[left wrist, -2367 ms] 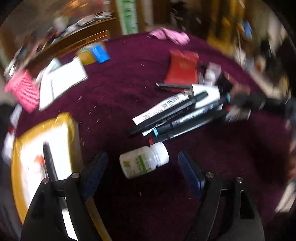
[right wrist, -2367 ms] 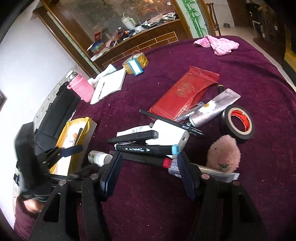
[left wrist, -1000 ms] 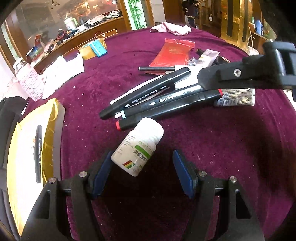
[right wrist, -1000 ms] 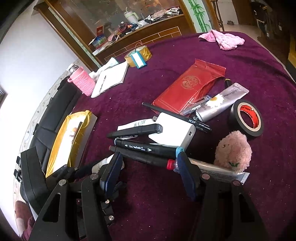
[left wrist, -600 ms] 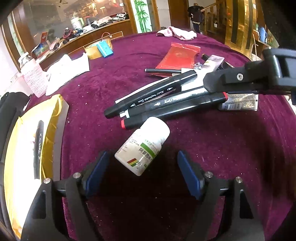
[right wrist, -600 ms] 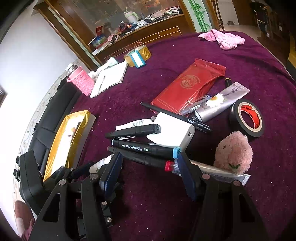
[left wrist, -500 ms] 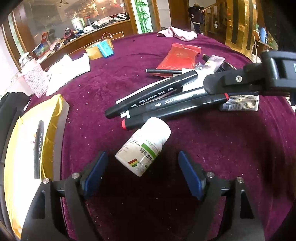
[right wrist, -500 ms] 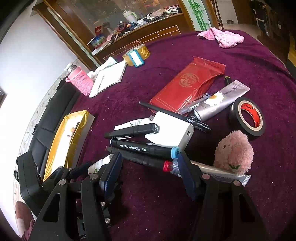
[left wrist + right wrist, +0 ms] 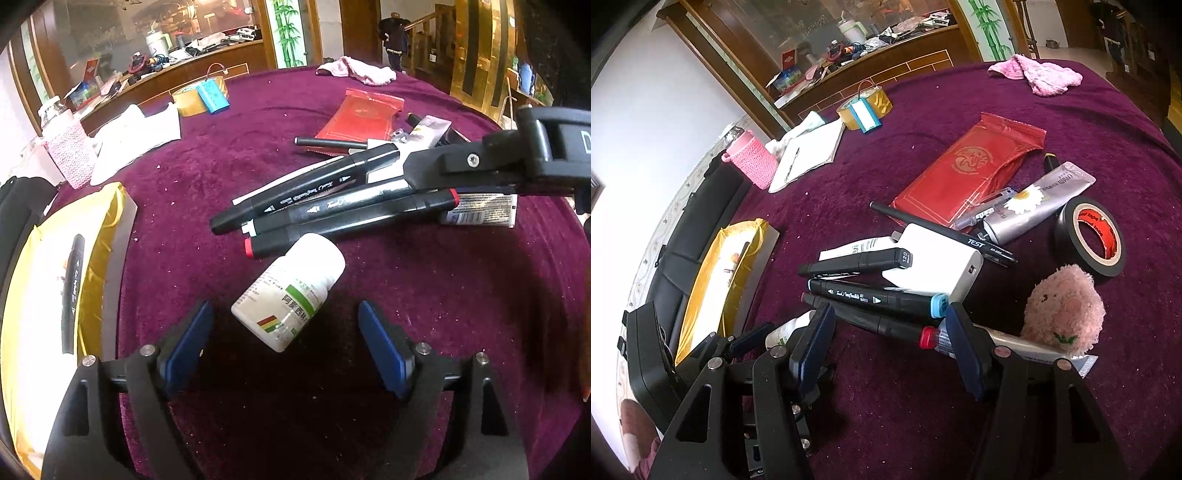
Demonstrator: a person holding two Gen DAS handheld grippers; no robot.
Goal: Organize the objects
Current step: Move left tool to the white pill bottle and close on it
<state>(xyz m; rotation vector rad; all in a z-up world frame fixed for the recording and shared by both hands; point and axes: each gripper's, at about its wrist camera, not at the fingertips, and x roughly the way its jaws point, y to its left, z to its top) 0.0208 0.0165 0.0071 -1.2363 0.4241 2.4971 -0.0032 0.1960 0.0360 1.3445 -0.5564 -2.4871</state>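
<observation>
Centrally, the white pill bottle [image 9: 290, 291] lies on its side, cap pointing up-right toward the markers [image 9: 332, 206]. Left tongs [image 9: 284, 343] gape around its base. Right tongs [image 9: 890, 347] stand open over the red-capped marker [image 9: 871, 321].

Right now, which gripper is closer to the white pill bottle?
Left. The left gripper is open with the white pill bottle lying between its fingers; the right gripper is over the markers, farther away.
</observation>
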